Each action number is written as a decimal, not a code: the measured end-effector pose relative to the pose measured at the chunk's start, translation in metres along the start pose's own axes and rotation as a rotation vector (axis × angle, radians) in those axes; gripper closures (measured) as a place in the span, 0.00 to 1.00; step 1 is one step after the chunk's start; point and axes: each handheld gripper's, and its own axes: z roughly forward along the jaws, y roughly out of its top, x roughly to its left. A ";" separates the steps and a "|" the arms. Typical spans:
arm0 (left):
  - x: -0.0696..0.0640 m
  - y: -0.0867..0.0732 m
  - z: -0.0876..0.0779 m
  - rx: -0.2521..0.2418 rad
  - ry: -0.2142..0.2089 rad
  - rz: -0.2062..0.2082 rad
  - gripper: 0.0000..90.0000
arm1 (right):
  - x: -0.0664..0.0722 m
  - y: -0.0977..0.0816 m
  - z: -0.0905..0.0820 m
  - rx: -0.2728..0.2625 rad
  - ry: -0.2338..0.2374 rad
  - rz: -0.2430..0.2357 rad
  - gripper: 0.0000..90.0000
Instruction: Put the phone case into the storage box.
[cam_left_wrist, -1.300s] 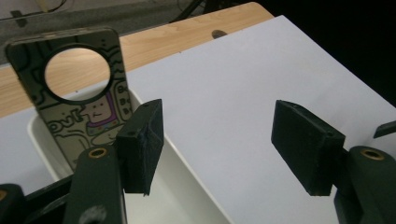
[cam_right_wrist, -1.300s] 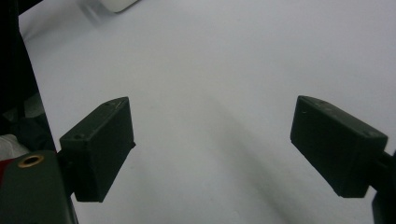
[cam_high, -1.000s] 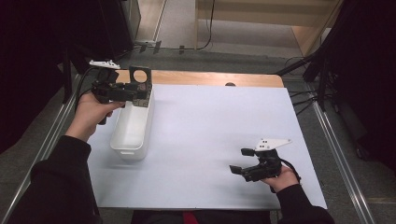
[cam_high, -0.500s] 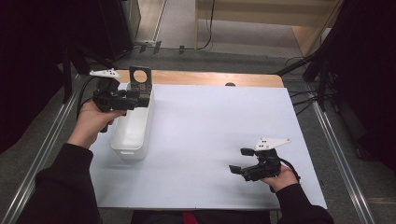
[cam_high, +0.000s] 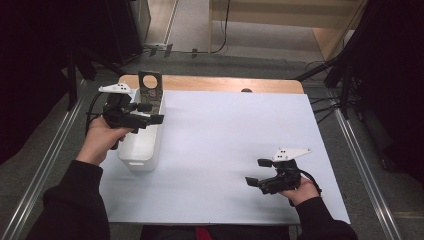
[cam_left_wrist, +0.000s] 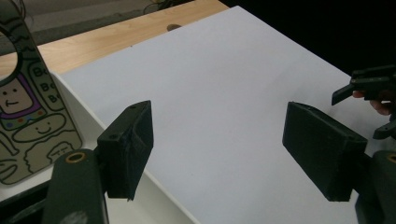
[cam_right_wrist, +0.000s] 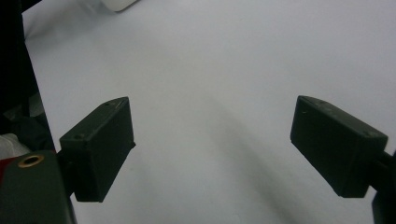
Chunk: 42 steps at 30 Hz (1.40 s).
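Nearest the person, at the right of the high view, the right claw rests low over the white table sheet, held in the right hand with its jaws pointing toward the left. In the right gripper view its two black jaws stand wide apart with only bare white sheet between them, so it is released and grasps nothing. Farther off on the left side, the left hand holds the left claw above the white bin, a long open tub that stands along the left edge of the sheet. In the left gripper view its jaws are spread with nothing between them; they have just been opening, and the claw is released. At the far end of the bin a printed card stands upright, leaning against the inner wall; it has a round hole near its top and cartoon figures drawn on its face, as seen at the left edge of the left gripper view. The card is just beside the left jaw but apart from it. Beyond the sheet runs a strip of bare wooden table top.
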 end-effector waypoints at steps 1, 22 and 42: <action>-0.001 -0.001 0.000 0.002 0.001 0.002 0.27 | 0.000 0.000 0.000 0.000 0.000 0.001 0.14; -0.030 -0.026 0.009 -0.005 -0.031 0.057 0.27 | 0.001 0.000 0.000 -0.001 0.006 -0.004 0.14; -0.047 -0.054 0.007 -0.024 -0.032 0.108 0.27 | 0.002 0.000 -0.001 0.004 0.006 -0.004 0.14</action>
